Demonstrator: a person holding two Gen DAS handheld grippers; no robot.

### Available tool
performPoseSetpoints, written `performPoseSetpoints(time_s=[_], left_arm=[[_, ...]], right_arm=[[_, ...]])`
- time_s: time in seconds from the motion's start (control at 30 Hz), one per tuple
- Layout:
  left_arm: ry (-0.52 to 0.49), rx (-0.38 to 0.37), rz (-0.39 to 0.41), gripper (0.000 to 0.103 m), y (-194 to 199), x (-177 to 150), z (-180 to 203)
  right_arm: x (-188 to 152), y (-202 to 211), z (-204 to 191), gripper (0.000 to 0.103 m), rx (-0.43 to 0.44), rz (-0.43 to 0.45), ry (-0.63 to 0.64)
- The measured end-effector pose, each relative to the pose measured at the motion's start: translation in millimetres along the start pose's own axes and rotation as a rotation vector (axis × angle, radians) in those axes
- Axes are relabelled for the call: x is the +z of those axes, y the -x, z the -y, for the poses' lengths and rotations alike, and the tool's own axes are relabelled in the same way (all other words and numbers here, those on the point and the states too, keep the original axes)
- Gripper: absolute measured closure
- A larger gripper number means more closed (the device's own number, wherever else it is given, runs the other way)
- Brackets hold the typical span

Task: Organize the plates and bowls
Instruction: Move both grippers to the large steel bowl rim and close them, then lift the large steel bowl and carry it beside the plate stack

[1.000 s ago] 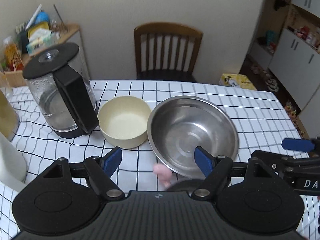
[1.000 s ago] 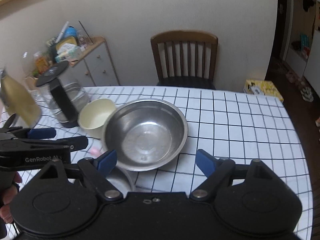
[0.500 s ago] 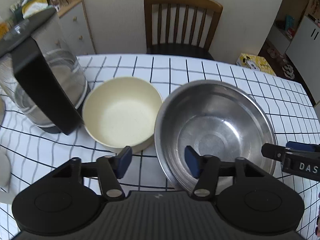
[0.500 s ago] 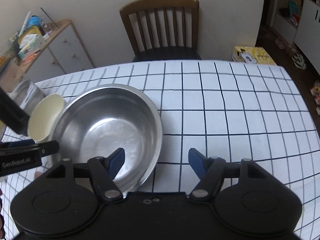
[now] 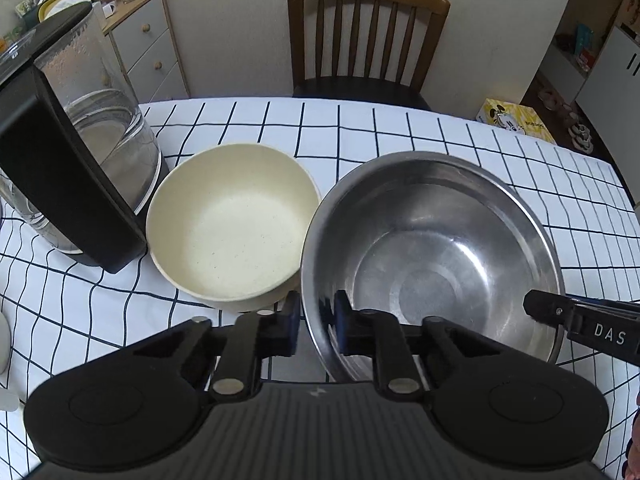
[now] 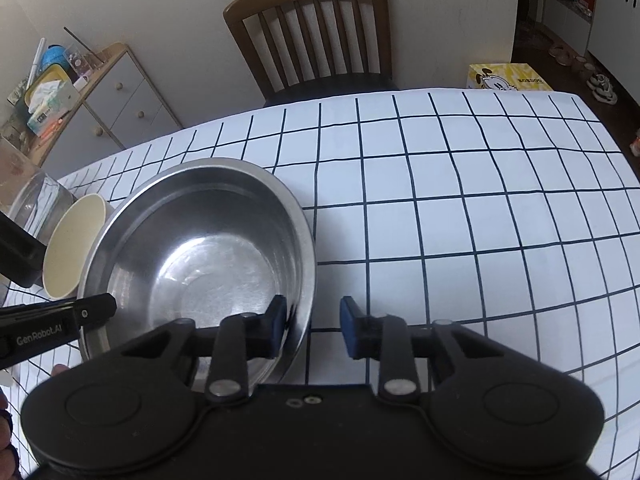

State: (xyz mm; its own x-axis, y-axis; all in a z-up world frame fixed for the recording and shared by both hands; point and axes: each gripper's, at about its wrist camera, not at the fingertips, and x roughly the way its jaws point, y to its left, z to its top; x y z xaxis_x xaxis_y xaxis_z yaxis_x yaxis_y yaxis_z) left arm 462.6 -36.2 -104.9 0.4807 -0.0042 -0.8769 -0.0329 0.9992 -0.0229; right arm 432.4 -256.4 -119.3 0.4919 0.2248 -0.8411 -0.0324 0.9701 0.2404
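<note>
Both tools, left (image 5: 317, 320) and right (image 6: 313, 326), have just been closing.

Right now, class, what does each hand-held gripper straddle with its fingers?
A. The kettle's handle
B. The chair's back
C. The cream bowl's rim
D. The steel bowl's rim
D: the left hand-held gripper and right hand-held gripper each have one finger inside and one outside the steel bowl rim.

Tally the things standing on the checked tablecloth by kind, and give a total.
Bowls: 2, a steel bowl and a cream bowl.
Kettles: 1, a glass kettle with a black handle.
Total: 3. A white thing at the left edge of the left wrist view is cut off and not counted.
</note>
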Motion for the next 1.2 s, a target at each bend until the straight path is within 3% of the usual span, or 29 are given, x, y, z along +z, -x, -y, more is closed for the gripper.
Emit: performPoseSetpoints(time_s=[0.07,0.33,0.67,1.2], left_arm=[[-0.007,-0.001,0.002,0.088,0,1,3],[-0.019,0.015,0.040,0.088,14,5,11],[-0.034,-0.034,0.101,0.088,74,-4,8],[-0.120,-0.117,0.140,0.088,192,-90,-25]], right_arm=[[0,2,0,0.089,0.013,0.006,0.005],[0,15,-1,0.090,0.017,0.054,0.030],[-6,75,-5,0.089,0.027,0.125,0.024],[-97,188,-52,0.089,-0.051,0.188,0.008]])
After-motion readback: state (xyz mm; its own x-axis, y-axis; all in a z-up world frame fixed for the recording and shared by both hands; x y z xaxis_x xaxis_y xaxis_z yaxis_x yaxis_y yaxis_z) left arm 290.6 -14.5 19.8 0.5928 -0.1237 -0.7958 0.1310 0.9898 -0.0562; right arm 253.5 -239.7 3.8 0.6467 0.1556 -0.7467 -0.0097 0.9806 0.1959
